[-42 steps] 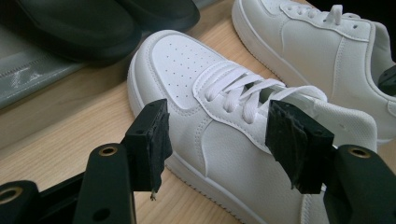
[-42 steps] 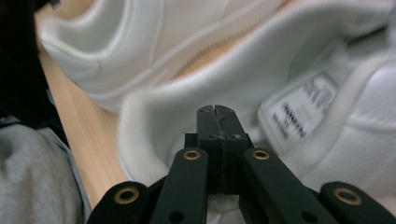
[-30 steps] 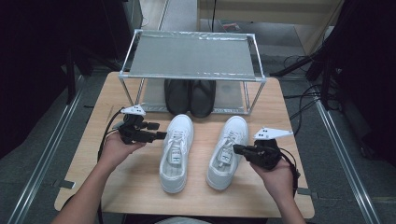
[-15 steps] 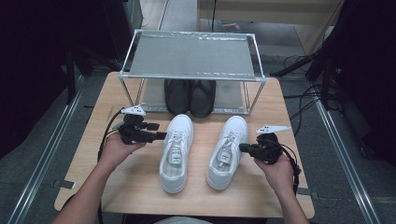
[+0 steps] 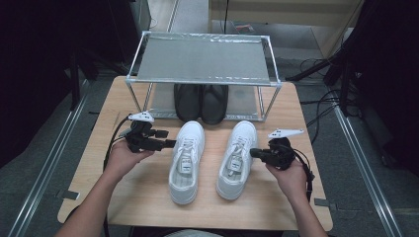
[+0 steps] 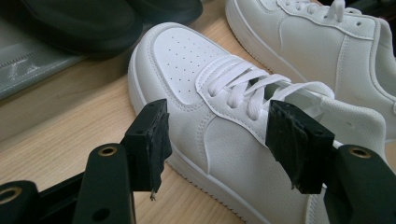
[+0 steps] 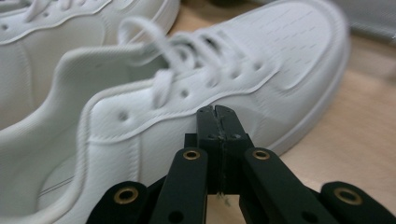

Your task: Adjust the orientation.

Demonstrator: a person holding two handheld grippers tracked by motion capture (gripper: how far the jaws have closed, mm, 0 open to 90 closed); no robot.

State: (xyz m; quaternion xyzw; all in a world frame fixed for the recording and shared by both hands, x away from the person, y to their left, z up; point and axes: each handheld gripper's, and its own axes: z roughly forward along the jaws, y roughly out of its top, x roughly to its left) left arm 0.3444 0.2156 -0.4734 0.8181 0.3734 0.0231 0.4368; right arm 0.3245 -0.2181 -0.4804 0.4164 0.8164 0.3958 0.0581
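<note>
Two white sneakers stand side by side on the wooden table (image 5: 123, 197), toes pointing away from me: the left sneaker (image 5: 185, 163) and the right sneaker (image 5: 237, 158). My left gripper (image 5: 167, 144) points at the left sneaker's outer side. In the left gripper view it (image 6: 219, 140) is open, and the laced side of that sneaker (image 6: 210, 112) shows just beyond its jaws. My right gripper (image 5: 254, 153) points at the right sneaker's outer side. In the right gripper view it (image 7: 216, 114) is shut with nothing in it, tips close against that sneaker (image 7: 154, 93); I cannot tell whether they touch.
A metal-framed shoe rack (image 5: 202, 59) stands at the table's far side, with a pair of black shoes (image 5: 200, 101) on its lower shelf. The black shoes (image 6: 79, 23) lie just beyond the left sneaker's toe. Cables trail from both grippers. Bare wood lies in front of the sneakers.
My right hand has sunk a little and settled beside the right sneaker, its grey plate tilting. The left hand and both sneakers have stayed put.
</note>
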